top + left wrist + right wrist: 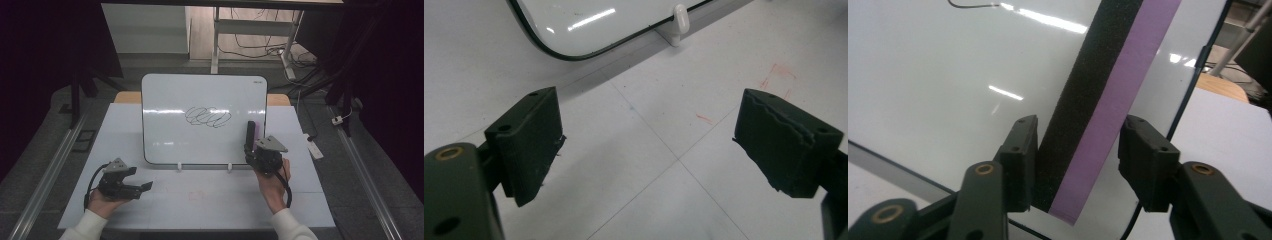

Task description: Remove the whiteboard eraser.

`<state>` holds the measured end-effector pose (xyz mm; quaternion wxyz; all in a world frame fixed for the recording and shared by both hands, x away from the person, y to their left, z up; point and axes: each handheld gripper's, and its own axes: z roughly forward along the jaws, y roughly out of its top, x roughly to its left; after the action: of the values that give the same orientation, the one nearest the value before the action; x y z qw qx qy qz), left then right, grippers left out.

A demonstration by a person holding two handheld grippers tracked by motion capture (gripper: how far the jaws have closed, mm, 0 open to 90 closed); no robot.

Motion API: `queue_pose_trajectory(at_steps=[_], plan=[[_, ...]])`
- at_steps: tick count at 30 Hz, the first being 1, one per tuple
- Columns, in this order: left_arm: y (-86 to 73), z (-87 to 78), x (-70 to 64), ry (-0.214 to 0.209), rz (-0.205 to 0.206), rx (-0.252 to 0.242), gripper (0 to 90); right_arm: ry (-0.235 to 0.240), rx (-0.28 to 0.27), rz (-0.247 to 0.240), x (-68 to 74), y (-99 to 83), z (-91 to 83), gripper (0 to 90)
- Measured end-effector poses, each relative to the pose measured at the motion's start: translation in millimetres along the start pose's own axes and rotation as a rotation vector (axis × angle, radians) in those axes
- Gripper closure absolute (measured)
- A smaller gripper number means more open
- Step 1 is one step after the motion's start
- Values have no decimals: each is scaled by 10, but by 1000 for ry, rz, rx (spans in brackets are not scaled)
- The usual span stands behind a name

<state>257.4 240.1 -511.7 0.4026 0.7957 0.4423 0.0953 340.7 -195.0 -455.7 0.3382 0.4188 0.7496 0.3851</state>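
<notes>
Clearly nearer the scribble: right gripper, at the whiteboard's lower right, holding an upright eraser, scribble up-left of it. Left gripper wide, empty, over bench below whiteboard.

From above my side of the white tabletop, the high view looks forward and down across the glossy white rounded-corner whiteboard. My left gripper view sits low and close over the tabletop, facing the board's lower corner. My right gripper view presses in on the board's right edge, nearest of all. All three views share that board.
</notes>
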Motion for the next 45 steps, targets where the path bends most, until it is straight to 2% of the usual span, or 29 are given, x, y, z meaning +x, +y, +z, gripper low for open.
queue_pose_trajectory(at_steps=[5, 14, 20, 22, 30, 35, 40, 41, 42, 45], plan=[[-11, 0, 1, 3, 0, 0, 128, -39, 4, 25, 30, 10, -18, 603], [-25, -2, 22, 7, -8, 1, 128, -59, 13, 31, 26, 18, -45, 634], [-33, -9, 33, 7, -10, 0, 129, -55, -42, 34, -9, 47, -137, 643], [-37, -6, 34, 8, -11, 1, 129, -31, -59, 36, -34, 67, -198, 642], [-41, -7, 22, -1, -2, 2, 143, 55, -69, 31, -95, -12, -287, 643], [-39, -9, 19, -3, -3, 0, 148, 92, -80, -11, -56, -55, -362, 643], [-35, -15, 14, -3, -5, -2, 147, 156, -105, -37, -16, -61, -423, 643], [-35, -15, 14, -3, -5, -2, 147, 156, -105, -37, -16, -61, -423, 643], [-30, -20, 12, -3, -7, -3, 147, 187, -115, -54, 8, -59, -437, 643], [-23, -21, 9, -4, -5, -5, 147, 227, -119, -88, 55, -56, -454, 643]])
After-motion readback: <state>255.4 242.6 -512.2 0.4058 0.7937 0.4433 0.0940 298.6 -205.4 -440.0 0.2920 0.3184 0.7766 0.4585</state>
